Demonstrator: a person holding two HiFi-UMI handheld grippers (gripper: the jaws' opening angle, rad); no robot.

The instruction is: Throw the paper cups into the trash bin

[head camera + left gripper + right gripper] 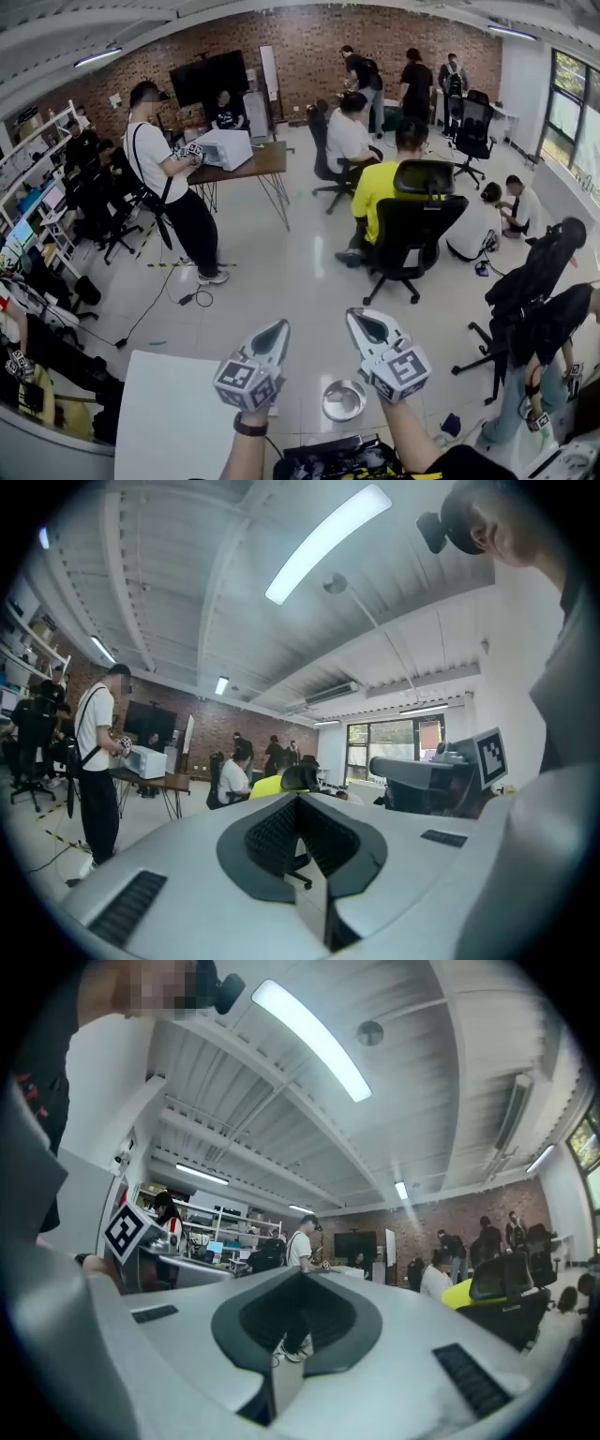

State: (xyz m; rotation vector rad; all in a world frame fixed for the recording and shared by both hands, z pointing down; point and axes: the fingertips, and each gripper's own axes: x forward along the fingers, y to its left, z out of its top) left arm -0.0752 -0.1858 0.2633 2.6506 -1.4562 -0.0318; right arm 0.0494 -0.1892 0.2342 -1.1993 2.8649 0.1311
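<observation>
Closest in, the left gripper (277,327) hangs up and to the left of the bin (344,400), jaws pressed together on nothing; its own view shows only the room past the tips. Further left of the bin stands a white table (178,412), and no cup shows on it or anywhere else in the three views. The bin, judged to be the round metal vessel on the floor, lies low between the two grippers, slightly nearer the right one. The right gripper (357,316), up and to the right of the bin, is likewise closed tight and empty. Both point level across the room, so the bin sits beneath their line, not ahead. Which hand is nearer a cup cannot be told.
</observation>
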